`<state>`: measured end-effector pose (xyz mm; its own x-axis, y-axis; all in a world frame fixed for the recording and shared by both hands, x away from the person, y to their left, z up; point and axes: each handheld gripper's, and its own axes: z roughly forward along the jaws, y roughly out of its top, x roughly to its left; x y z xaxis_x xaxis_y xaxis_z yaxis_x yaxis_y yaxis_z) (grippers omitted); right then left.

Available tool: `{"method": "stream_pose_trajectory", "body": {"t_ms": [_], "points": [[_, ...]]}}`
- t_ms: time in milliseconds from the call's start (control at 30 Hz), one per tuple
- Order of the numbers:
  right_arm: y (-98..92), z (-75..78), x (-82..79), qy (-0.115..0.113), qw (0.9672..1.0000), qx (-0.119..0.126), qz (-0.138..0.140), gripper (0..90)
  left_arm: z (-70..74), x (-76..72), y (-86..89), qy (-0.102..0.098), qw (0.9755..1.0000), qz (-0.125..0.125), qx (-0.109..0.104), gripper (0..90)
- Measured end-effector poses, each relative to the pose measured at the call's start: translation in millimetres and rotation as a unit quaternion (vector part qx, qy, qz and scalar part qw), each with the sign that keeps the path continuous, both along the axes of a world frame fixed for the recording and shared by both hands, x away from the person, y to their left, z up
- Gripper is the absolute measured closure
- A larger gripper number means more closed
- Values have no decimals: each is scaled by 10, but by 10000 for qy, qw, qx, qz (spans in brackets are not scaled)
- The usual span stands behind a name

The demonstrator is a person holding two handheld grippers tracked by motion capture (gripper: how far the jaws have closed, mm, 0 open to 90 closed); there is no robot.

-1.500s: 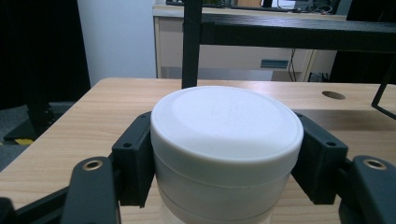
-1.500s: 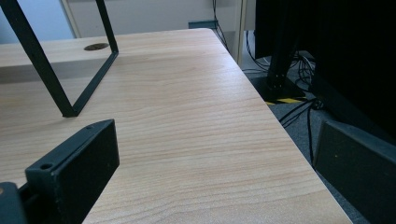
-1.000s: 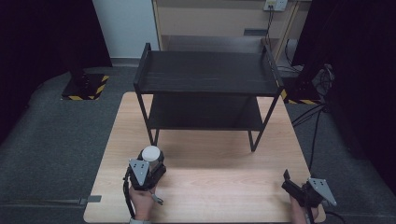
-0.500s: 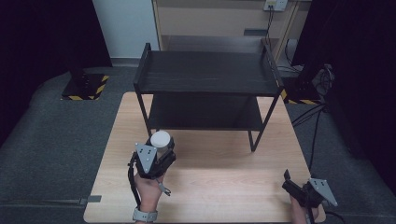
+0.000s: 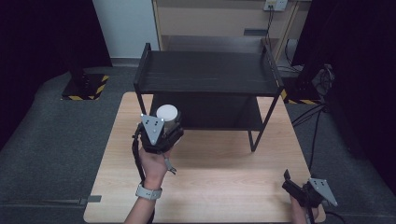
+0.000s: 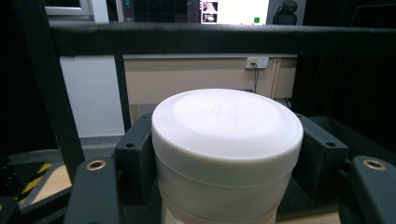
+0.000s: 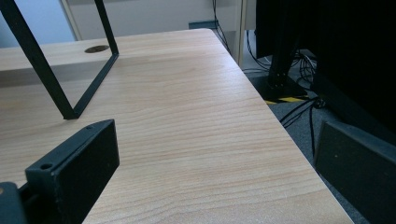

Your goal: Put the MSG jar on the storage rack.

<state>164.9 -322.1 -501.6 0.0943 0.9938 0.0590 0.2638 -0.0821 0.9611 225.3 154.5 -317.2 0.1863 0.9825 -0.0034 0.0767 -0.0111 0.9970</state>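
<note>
The left gripper [image 5: 164, 127] held a white lidded jar [image 5: 167, 114], its jaws closed against the jar's sides just below the lid. In the left gripper view the jar [image 6: 227, 149] stood upright between the two black jaws, gripped low on the body so the lid stayed free and level. Seen from above, the jar sat in the air at about ten o'clock from the middle of the wooden table [image 5: 219, 186], right at the front left corner of the black two-tier shelf [image 5: 208, 74]. It was carried upright and at a height between the two tiers, probably so it could slide in onto the lower one; whether it had already crossed the shelf's front edge was hard to tell from this angle. The top rail of the shelf [image 6: 219, 37] ran across just above the lid in the left gripper view, which suggested little headroom.

The right gripper [image 5: 299, 191] rested at about five o'clock, near the table's front right corner and well apart from the shelf. Its jaws stood wide with nothing between them, over bare wood [image 7: 187, 130], likely parked clear of the working hand.
</note>
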Motion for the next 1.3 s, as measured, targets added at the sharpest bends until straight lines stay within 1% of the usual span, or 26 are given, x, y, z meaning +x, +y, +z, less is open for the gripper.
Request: {"method": "stream_pose_trajectory", "body": {"t_ms": [33,167,200,233,333,400,500,633,700,833,1000,1067,1133,1167,1300], "points": [[1,0,1,-1,10000,0,-2,5,14,23,-9,-10,10000,18,8,328],[-1,1,2,4,10000,-3,-6,4,76,175,-44,51,9999,97,60,329],[-1,1,2,4,10000,-3,-6,4,76,175,-44,51,9999,97,60,328],[-2,1,3,5,10000,-6,-5,5,75,228,-57,75,9999,128,72,328],[-2,1,5,10,10000,-20,-3,5,58,318,-74,99,9998,164,68,328],[-1,2,6,14,10000,-31,2,5,39,378,-97,72,9997,190,118,328],[0,3,10,22,10000,-45,2,5,0,467,-141,-38,9995,242,193,329],[-1,5,13,30,10000,-47,1,5,-10,598,-193,-62,9993,323,198,328],[-1,7,14,36,10000,-50,1,5,-30,652,-223,-106,9991,360,185,328],[-2,7,16,37,10000,-58,5,5,-50,755,-274,-144,9988,396,245,328],[-4,6,16,32,10000,-63,8,4,-79,856,-297,-128,9987,436,209,328],[-4,6,18,35,10000,-66,11,5,-99,884,-329,-143,9983,477,298,328],[-5,7,19,36,10000,-65,11,5,-132,909,-353,-180,9979,520,332,328],[-5,7,19,36,10000,-64,11,5,-145,928,-350,-181,9980,527,281,328],[-6,8,20,40,10000,-61,13,5,-141,969,-349,-155,9981,558,199,328]]}}
